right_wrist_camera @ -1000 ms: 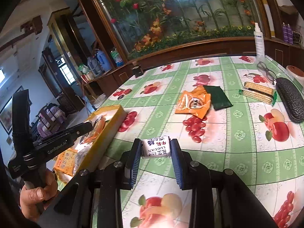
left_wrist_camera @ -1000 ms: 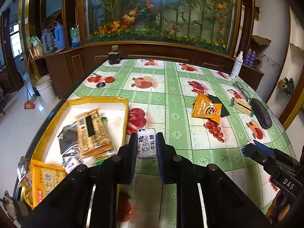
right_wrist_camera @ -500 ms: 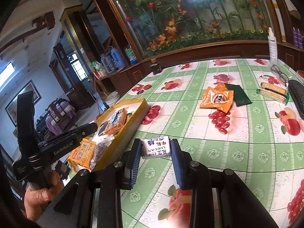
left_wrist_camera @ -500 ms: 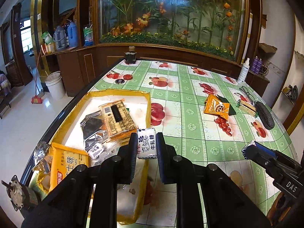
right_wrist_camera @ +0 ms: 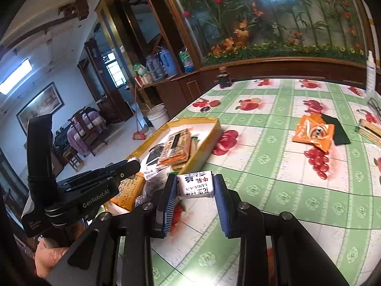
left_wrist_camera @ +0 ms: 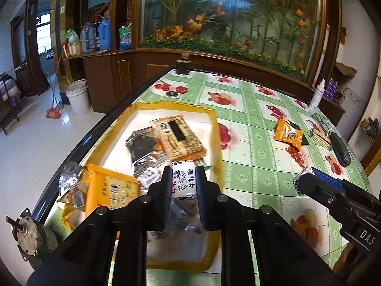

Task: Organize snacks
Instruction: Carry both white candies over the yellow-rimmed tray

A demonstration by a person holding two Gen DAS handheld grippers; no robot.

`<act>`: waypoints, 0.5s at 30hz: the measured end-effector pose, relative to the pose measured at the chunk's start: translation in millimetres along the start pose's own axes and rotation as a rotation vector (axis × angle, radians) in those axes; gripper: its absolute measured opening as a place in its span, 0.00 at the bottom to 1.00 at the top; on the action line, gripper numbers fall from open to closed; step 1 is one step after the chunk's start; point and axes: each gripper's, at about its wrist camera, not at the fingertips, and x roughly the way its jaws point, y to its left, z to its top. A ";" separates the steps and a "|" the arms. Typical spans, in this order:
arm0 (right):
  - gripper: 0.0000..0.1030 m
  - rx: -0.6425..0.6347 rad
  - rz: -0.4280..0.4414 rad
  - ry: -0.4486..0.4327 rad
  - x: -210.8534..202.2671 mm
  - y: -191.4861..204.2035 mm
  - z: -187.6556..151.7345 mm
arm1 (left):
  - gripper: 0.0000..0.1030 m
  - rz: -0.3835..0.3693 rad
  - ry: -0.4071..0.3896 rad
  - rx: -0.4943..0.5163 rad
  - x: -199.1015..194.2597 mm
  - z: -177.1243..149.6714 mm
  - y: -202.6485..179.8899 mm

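Note:
My left gripper is shut on a small white nougat candy with blue print, held above the yellow box. The box holds several snack packets, among them a tan bar packet and an orange packet. In the right wrist view my right gripper is shut on a second white nougat candy, over the tablecloth just right of the yellow box. The left gripper shows there over the box. An orange snack bag lies on the table to the right.
A dark green packet, wafer sticks, a black glasses case and glasses lie at the table's right side. A dark jar stands at the far edge. A small motor sits at the near left corner.
Both grippers have moved left with their candies. The left one has passed from the tablecloth beside the box to above the box. The right one has neared the box's right wall.

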 end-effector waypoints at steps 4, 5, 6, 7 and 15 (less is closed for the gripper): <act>0.31 -0.023 0.016 0.012 14.0 13.0 4.9 | 0.16 0.017 0.003 -0.039 2.3 -1.5 21.3; 0.31 -0.028 0.020 0.013 17.3 16.2 5.8 | 0.16 0.023 0.003 -0.051 3.0 -1.7 27.4; 0.31 -0.032 0.025 0.015 20.3 18.6 6.5 | 0.16 0.028 0.005 -0.063 4.0 -2.0 33.5; 0.31 -0.038 0.029 0.020 24.0 22.0 7.3 | 0.16 0.032 0.008 -0.076 5.4 -2.4 39.5; 0.31 -0.054 0.063 0.041 51.1 40.2 12.8 | 0.16 0.046 0.022 -0.124 13.6 -5.9 62.3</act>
